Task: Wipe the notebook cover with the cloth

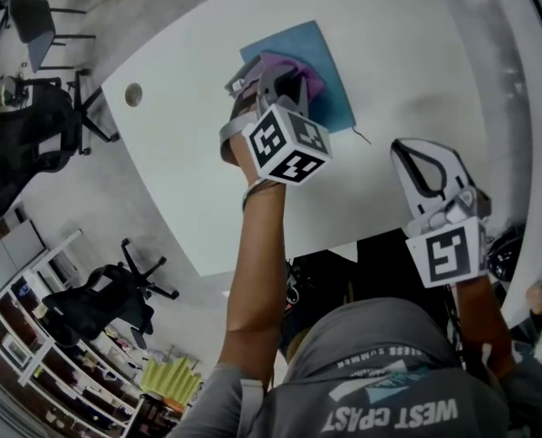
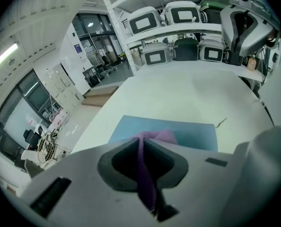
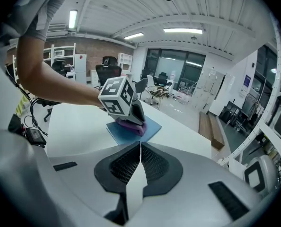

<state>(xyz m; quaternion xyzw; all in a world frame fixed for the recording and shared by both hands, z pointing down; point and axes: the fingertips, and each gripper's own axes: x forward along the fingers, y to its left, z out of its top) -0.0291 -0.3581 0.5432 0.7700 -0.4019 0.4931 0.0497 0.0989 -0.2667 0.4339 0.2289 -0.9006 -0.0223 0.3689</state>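
The left gripper has its two grey jaws pressed together on a fold of soft purple cloth, which runs down the seam between the pads and bunches out just past the tips. That bunch lies on the flat blue rectangular notebook, directly under and ahead of the jaw tips. In the head view the same gripper points down and away from the person, with the cloth on the near half of the notebook cover. A thin dark strand sticks out from the notebook's corner on this gripper's right.

The notebook lies flat on the rounded white table. A small round hole in the tabletop sits well off to the gripper's left.

The right gripper has its jaws closed on each other with nothing held. It hangs over the table's near edge, well apart from the notebook, which lies ahead of it and to its left. Beyond the table ahead of the left gripper stands white shelving.
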